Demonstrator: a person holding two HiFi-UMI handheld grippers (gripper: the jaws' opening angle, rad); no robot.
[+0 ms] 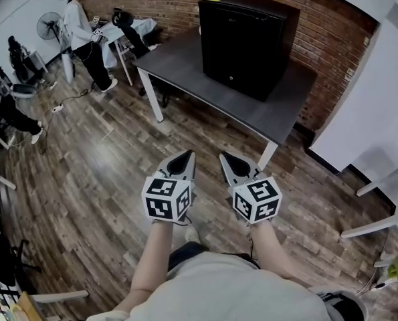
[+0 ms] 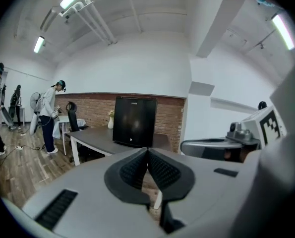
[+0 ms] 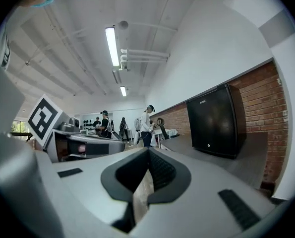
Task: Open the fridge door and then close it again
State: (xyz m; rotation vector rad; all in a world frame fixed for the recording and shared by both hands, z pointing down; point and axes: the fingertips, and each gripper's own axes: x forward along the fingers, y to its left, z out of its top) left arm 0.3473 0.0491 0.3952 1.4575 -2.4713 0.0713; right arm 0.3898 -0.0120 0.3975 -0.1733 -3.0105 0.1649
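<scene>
Two steps make up this job, and from what I see neither has started. The fridge (image 1: 249, 39) sits black and boxy on the grey bench (image 1: 178, 62) against the brick wall (image 1: 185, 2), and its door (image 2: 134, 120) looks flush and fully shut, with no gap showing along any edge.

I'm holding both tools out ahead of me over the wooden floor (image 1: 105, 179), well apart from the bench. The left hand-held gripper (image 1: 183, 160) has its jaws pressed together with nothing between them; its own view shows only the ribbed pads meeting. The right hand-held gripper (image 1: 231, 162) is the same, jaws closed and empty. Both noses point towards the fridge, side by side and near each other.

So everything is left to do, I'd say: get to the bench, find an edge or handle on that door, pull it open, then push it closed. I can't make out a handle from here, as the front is dark and plain apart from a small mark low down. Another person (image 1: 81, 25) stands off by a far table, well clear of my path.
</scene>
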